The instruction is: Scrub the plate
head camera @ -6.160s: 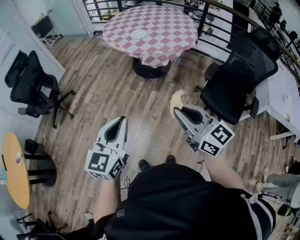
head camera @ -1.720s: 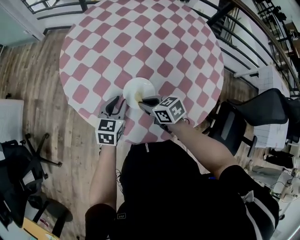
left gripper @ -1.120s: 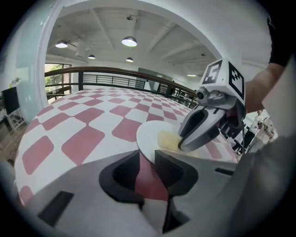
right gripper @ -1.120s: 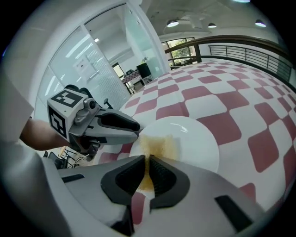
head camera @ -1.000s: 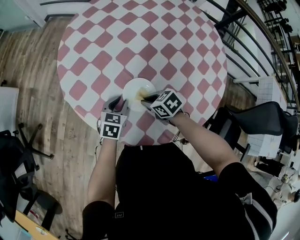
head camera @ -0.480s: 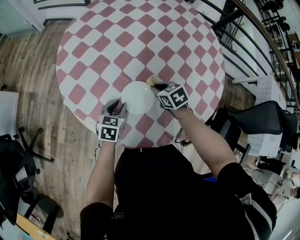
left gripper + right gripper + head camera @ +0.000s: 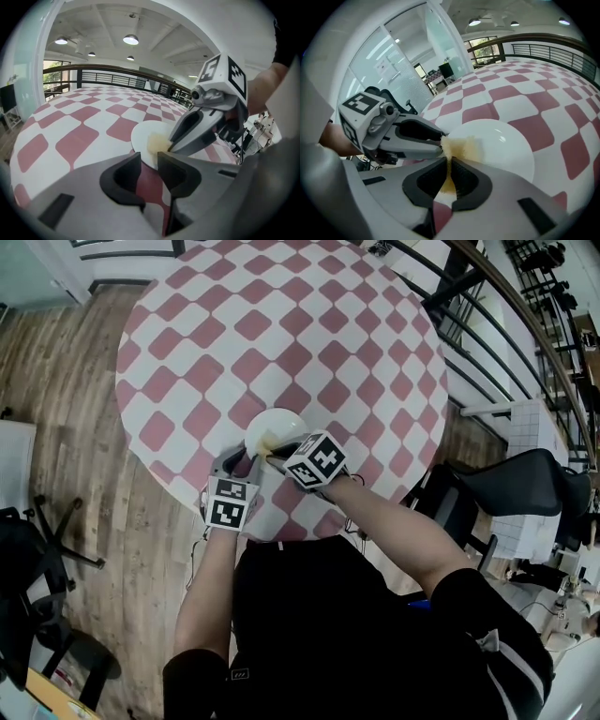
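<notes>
A white plate (image 7: 281, 420) lies on the pink-and-white checked round table (image 7: 187, 334), near its front edge. My right gripper (image 7: 269, 450) is shut on a yellow sponge (image 7: 459, 146), which rests on the plate's near left part (image 7: 497, 140). My left gripper (image 7: 149, 161) sits just in front of the plate; its jaws have opened a little and stand a narrow gap apart. The plate's near rim (image 7: 145, 157) lies at the mouth of that gap, with red cloth showing behind it. The two grippers' tips almost meet at the sponge (image 7: 157, 143).
A black office chair (image 7: 525, 488) stands right of the table, beside a dark railing (image 7: 487, 296). Another black chair (image 7: 28, 549) is on the wooden floor (image 7: 56, 381) at the left. My body fills the lower part of the head view.
The right gripper carried the sponge out to the plate's far right rim, then came back to the near left part. The left gripper stayed by the near rim.
</notes>
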`<state>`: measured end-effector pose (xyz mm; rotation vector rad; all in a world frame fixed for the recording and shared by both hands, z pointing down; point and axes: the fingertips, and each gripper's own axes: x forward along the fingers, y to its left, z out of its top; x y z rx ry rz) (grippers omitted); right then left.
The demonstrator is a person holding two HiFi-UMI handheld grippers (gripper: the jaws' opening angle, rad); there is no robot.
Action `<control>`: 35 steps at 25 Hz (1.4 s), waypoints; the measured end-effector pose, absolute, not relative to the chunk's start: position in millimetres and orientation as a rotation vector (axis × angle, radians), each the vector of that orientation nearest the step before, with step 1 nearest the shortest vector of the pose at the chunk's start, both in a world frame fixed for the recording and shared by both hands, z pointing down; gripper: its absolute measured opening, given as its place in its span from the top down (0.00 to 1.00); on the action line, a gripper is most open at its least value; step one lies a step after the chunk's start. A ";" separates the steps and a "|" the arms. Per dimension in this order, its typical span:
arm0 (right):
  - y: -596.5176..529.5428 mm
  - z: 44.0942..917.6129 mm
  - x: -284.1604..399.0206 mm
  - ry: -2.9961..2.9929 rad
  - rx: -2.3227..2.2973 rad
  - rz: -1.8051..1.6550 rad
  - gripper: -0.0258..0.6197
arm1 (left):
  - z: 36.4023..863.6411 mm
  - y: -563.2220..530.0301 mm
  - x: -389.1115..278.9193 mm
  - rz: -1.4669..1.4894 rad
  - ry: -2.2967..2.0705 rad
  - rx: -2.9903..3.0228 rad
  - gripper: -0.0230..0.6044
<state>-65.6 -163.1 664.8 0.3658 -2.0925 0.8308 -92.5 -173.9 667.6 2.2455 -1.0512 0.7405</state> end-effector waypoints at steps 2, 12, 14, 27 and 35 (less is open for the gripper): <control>-173.2 667.3 -73.6 -2.087 0.357 0.817 0.90 | 667.9 -174.9 -92.4 0.746 -1.059 2.248 0.78; -234.1 666.1 -59.3 -2.107 0.531 0.797 0.90 | 669.1 -176.3 -93.7 0.743 -1.073 2.234 0.78; -245.7 665.1 -38.4 -2.100 0.598 0.807 0.90 | 668.2 -176.9 -94.4 0.738 -1.073 2.229 0.78; -146.8 661.2 -51.9 -2.099 0.351 0.890 0.90 | 669.5 -179.3 -97.5 0.740 -1.091 2.195 0.78; -197.9 669.4 -40.8 -2.125 0.489 0.766 0.90 | 670.9 -180.1 -97.7 0.744 -1.090 2.191 0.78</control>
